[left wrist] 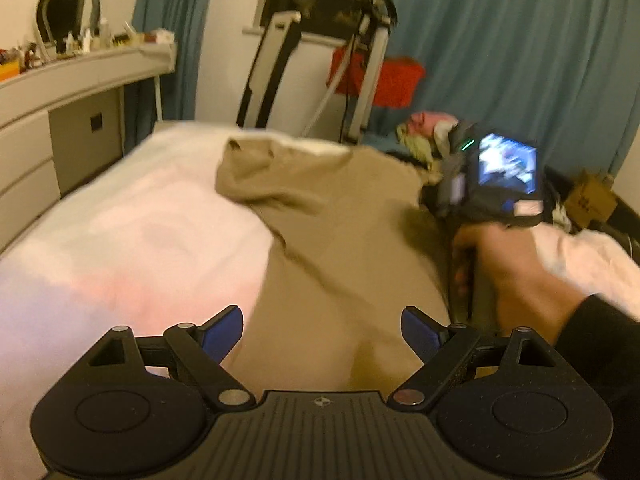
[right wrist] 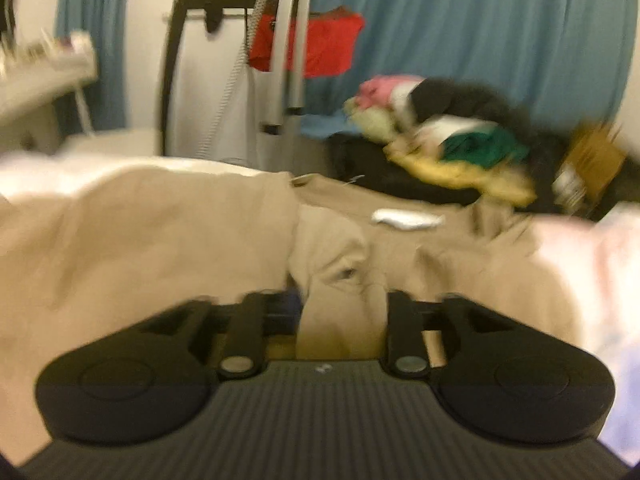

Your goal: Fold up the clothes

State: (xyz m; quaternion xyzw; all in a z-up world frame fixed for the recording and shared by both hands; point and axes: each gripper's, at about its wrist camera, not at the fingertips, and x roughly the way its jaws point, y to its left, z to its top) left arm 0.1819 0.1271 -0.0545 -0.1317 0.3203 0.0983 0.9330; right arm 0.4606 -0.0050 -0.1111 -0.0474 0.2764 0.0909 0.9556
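Observation:
A tan garment [left wrist: 340, 232] lies crumpled across the white bed [left wrist: 132, 240]. My left gripper [left wrist: 322, 334] is open just above the garment's near part, with its blue pads [left wrist: 224, 334] wide apart and empty. In the left wrist view the right gripper's body [left wrist: 496, 184] and the hand holding it are at the garment's right edge. In the right wrist view the tan garment [right wrist: 168, 232] fills the foreground and a bunched fold of it lies between the fingers of my right gripper [right wrist: 342, 304]. The view is blurred and cloth hides the fingertips.
A pile of mixed clothes [right wrist: 440, 136] lies on a dark surface beyond the bed. A red cloth [right wrist: 312, 44] hangs on a stand [left wrist: 276, 68] before the blue curtain [left wrist: 520, 48]. A white dresser [left wrist: 60, 112] stands left. A cardboard box [right wrist: 592, 160] is at right.

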